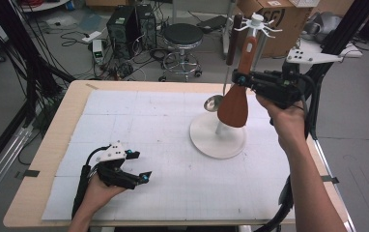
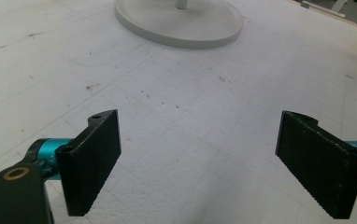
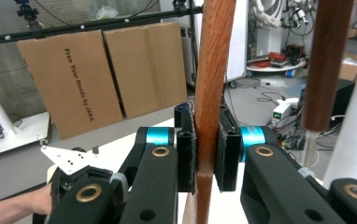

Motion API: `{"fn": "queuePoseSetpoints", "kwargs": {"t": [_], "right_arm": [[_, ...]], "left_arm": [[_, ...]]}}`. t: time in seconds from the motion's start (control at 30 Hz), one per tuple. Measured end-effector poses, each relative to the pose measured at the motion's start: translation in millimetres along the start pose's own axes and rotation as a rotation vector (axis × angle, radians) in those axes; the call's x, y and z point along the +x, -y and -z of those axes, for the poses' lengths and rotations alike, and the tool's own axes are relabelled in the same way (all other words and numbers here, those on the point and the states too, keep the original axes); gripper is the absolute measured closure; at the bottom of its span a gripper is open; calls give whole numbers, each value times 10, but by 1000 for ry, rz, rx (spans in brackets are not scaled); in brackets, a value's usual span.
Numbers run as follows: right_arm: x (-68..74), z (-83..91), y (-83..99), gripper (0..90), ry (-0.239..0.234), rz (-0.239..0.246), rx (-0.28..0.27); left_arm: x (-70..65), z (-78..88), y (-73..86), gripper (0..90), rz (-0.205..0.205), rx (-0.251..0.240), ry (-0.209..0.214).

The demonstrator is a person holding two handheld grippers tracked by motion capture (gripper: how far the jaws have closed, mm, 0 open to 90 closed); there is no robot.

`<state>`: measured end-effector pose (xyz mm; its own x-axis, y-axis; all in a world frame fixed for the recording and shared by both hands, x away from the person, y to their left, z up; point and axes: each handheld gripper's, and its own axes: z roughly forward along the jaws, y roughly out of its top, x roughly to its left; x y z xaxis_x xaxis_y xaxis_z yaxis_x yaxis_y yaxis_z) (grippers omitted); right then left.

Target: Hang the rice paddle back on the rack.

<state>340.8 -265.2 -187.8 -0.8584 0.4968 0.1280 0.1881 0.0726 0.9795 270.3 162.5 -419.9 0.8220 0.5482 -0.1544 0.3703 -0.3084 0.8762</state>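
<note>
Holding a wooden spatula [image 1: 234, 99] in the right gripper [image 1: 243, 79], fingers [image 3: 186, 154] clamped tight on the narrow handle (pads press it from both sides in the right gripper view). Spatula's long axis runs near vertical, slightly tilted: broad blade end points down, handle end points up toward the top of the white rack [image 1: 257, 21]. Blade hangs in the air above the rack's round base [image 1: 217, 140], in front of the pole, clear of the worktop [image 1: 52, 140]. A metal ladle [image 1: 215, 102] with a dark wooden handle hangs on the rack just beside the spatula, bowl down. Left gripper [image 1: 141, 167] sits low over the white mat [image 1: 139, 116] at the near left, well apart from the rack, fingers [image 2: 92, 158] spread wide with nothing between them.
</note>
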Motion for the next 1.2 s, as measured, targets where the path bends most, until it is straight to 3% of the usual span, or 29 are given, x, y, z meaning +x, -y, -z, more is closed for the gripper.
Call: {"fn": "queuePoseSetpoints", "kwargs": {"t": [0.2,0.67,1.07,1.2], "right_arm": [[-83,12,-77,819,16,-17,-4],[-252,-44,-40,809,54,-61,-1],[-186,57,-8,577,160,-26,-6],[-167,93,9,523,175,-24,-3]], "left_arm": [[-7,-7,5,146,0,6,3],[1,10,15,146,3,4,4],[17,61,16,146,8,-7,-2],[19,78,16,146,11,-10,-6]]}}
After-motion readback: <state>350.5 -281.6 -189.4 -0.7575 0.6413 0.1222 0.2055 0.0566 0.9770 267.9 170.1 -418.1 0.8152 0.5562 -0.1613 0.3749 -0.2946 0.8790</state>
